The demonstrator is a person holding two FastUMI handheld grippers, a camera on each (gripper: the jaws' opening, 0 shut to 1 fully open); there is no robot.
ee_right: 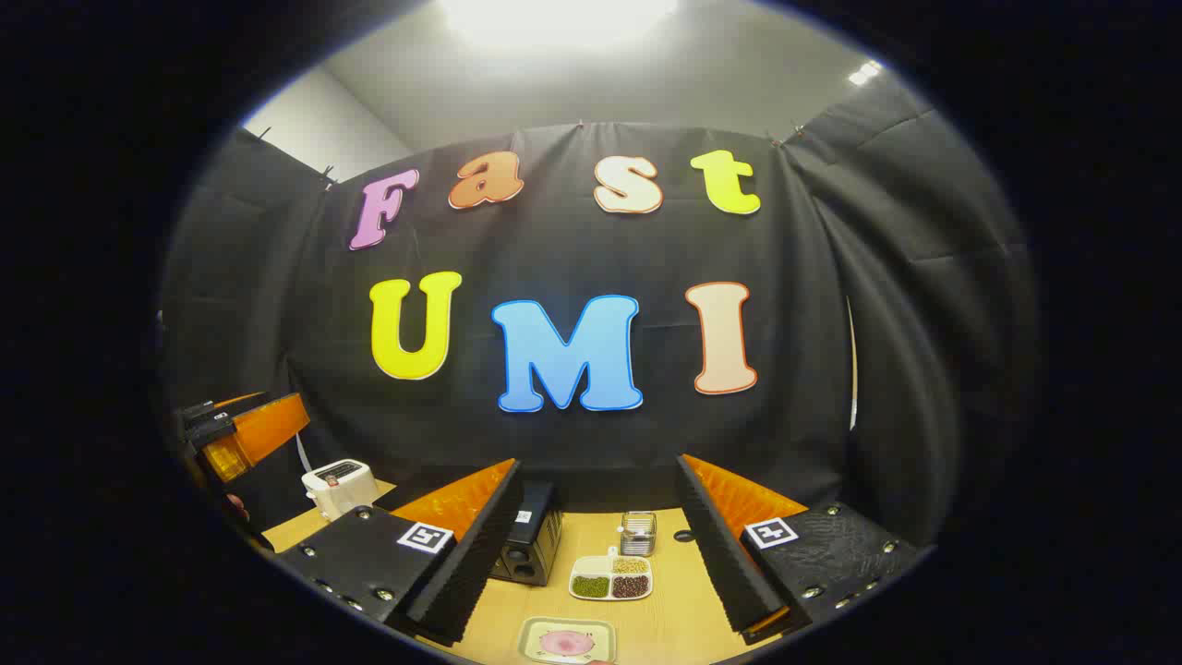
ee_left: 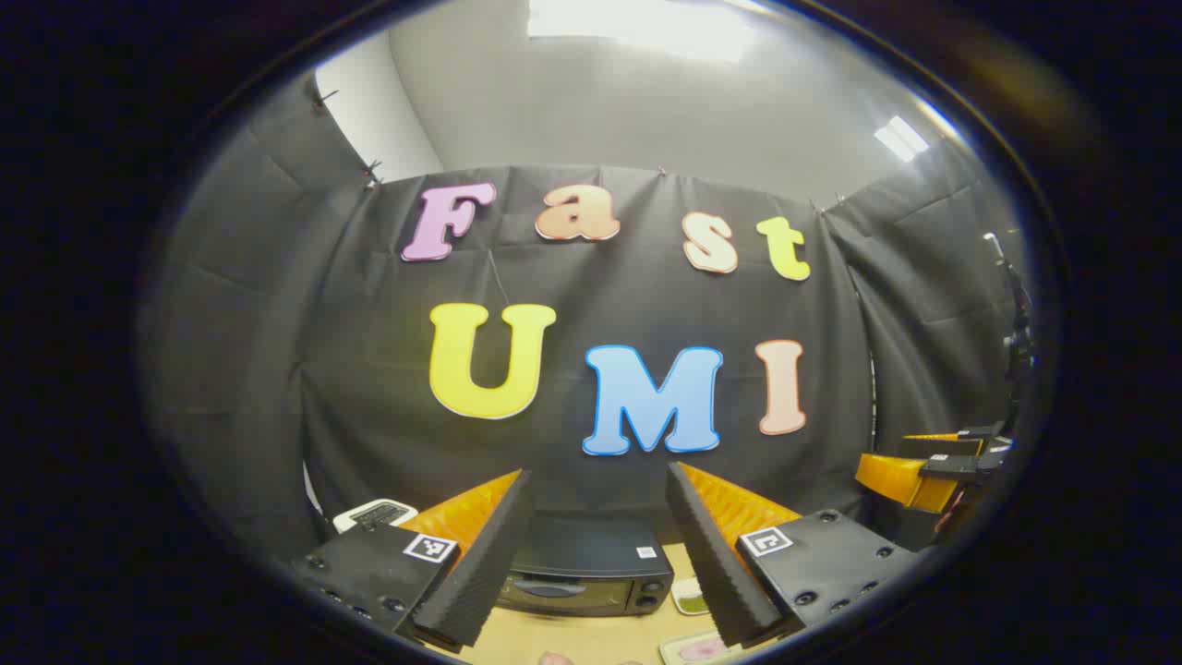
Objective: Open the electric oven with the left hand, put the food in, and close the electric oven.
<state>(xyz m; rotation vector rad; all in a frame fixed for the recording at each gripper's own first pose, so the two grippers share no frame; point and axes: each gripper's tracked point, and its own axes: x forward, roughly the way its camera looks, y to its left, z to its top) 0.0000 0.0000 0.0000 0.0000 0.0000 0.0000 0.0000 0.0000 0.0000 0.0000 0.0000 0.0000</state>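
**Both tools raised above the tabletop**

Here, the left tool (ee_left: 598,554) is held released, the closed electric oven (ee_left: 582,577) framed between its fingers. In the right gripper view, the right tool (ee_right: 598,554), likewise released, is seen above the plated food (ee_right: 565,642) and a divided dish (ee_right: 610,577).

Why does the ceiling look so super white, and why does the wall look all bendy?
In the left gripper view, the ceiling light glares until it washes out, and the fisheye lens bows the cloth wall. In the right gripper view, another ceiling lamp blows out white, while the table and the dish of beans stay sharp; the wall curves there too.
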